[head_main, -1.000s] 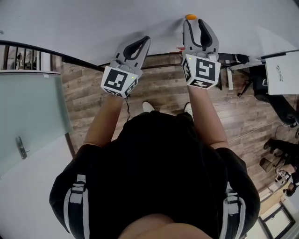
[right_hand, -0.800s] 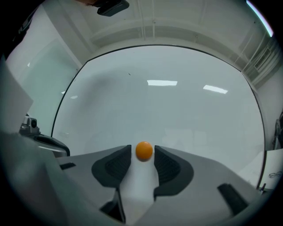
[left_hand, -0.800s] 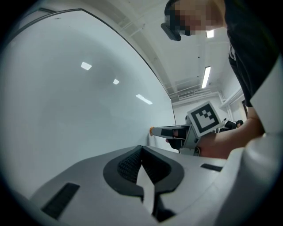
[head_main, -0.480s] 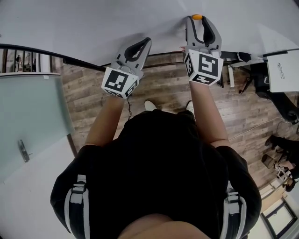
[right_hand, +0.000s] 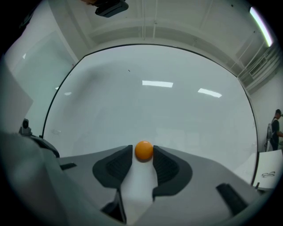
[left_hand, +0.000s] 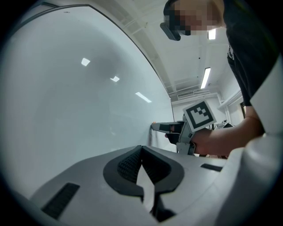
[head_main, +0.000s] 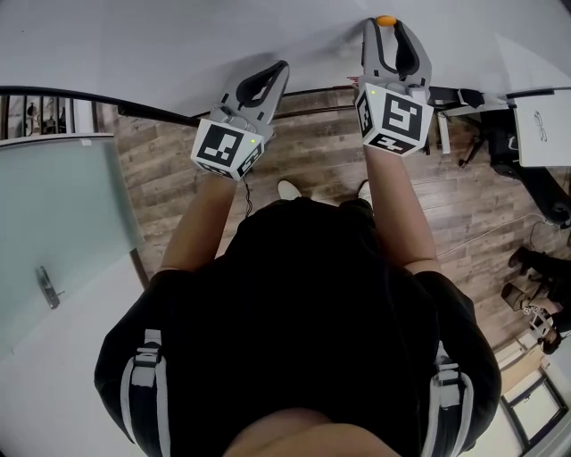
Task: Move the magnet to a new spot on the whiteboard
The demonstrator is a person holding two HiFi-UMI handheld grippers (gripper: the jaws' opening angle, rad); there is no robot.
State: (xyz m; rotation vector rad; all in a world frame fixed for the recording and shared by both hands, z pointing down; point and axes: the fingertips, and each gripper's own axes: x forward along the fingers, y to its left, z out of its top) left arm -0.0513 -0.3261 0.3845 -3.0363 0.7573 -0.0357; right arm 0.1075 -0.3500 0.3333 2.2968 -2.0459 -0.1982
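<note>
The grey right gripper (head_main: 387, 29) reaches the glossy white whiteboard (head_main: 134, 45). A small round orange magnet (head_main: 385, 20) sits between its jaws, which have just been closing. The grey left gripper (head_main: 282, 67), tips together, hangs beside it above the brown wooden floor (head_main: 312, 152).

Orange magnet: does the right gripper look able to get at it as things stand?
Probably yes: the magnet on the whiteboard sits between the jaws of the right gripper, which have just been closing; nothing blocks it.
</note>
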